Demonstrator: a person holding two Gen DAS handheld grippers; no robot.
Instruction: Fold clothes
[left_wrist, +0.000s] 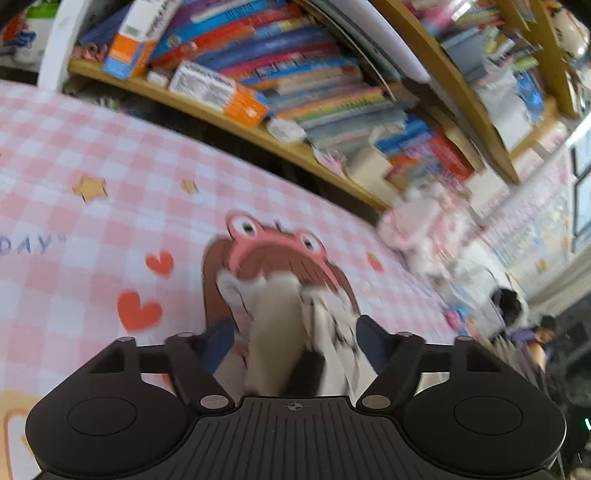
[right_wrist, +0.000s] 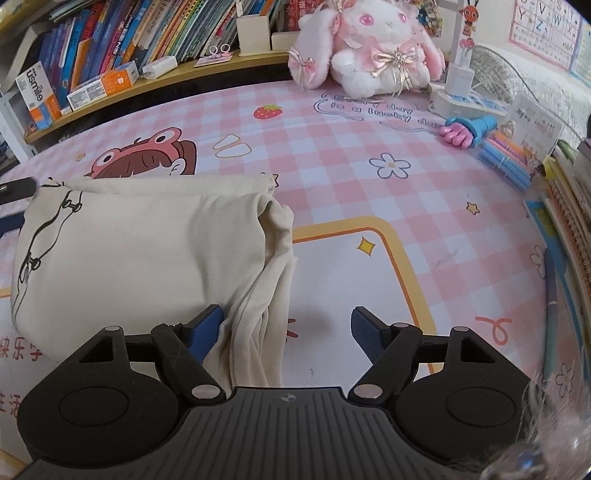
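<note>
A pink checked table mat covers the whole work surface, with a bookshelf along its far edge and a plush rabbit sitting near the back. On the mat, toward the near left in the right wrist view, lies a cream garment, already doubled into a rough rectangle with a black line drawing along its left side. Its right edge is bunched into loose ridges that trail down toward the camera. It looks like soft, light knit that will sag and slide over itself, so the best hold is probably a doubled edge or corner, not the middle. The right gripper stands wide open, its left finger touching the trailing folds, its right finger over bare mat. The left gripper is also spread wide, with blurred cream cloth between its fingers; the pads do not seem to press on it
</note>
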